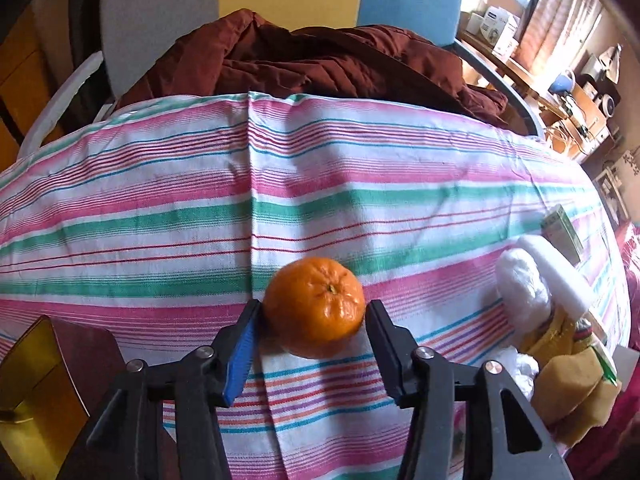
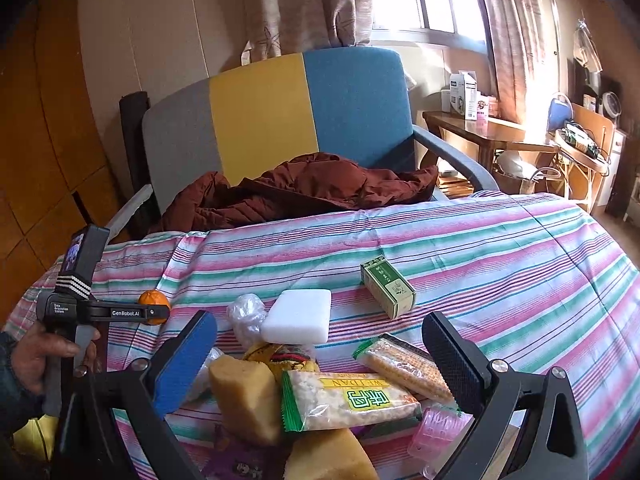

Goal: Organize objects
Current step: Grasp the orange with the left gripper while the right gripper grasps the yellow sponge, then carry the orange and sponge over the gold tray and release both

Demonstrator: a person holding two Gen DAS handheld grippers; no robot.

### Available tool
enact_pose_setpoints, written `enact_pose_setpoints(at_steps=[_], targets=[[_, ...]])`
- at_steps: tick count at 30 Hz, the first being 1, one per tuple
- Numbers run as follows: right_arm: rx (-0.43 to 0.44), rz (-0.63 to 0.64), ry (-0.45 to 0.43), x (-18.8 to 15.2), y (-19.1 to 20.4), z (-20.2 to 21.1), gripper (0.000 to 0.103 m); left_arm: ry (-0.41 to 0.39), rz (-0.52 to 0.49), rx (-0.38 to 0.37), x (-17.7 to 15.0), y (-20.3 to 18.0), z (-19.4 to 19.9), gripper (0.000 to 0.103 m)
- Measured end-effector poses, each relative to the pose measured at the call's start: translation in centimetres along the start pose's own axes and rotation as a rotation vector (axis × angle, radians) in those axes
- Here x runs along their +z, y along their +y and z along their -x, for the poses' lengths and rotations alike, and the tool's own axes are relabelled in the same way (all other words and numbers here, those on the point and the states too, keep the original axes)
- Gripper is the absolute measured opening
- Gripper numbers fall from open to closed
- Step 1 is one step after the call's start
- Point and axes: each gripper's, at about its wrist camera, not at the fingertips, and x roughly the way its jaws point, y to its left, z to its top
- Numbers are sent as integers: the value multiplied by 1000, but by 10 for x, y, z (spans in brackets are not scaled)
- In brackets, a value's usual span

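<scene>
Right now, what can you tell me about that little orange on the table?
The orange is small, round and glossy with dimpled peel, its stem scar facing up and towards the camera. It rests on the striped tablecloth between the fingers of the left gripper, which sit at its sides; actual contact is hard to confirm.

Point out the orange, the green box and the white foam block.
orange (image 1: pixel 314 306): left wrist view, on the middle of its peel just below the stem.
green box (image 2: pixel 388 286): right wrist view, on its top face.
white foam block (image 2: pixel 298 316): right wrist view, on its flat upper face.
</scene>
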Motion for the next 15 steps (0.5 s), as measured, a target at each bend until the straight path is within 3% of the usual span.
enact_pose_setpoints(at_steps=[8,12,15], targets=[[12,-8,6,0,-2,-1,103,-4,-5,-1,0,-1,1,50],[121,-27,25,0,0,0,101,-24,-19,1,-3,-6,5,50],[177,54,58,-4,19,-5,96,-56,-38,-2,-9,-10,15,50]])
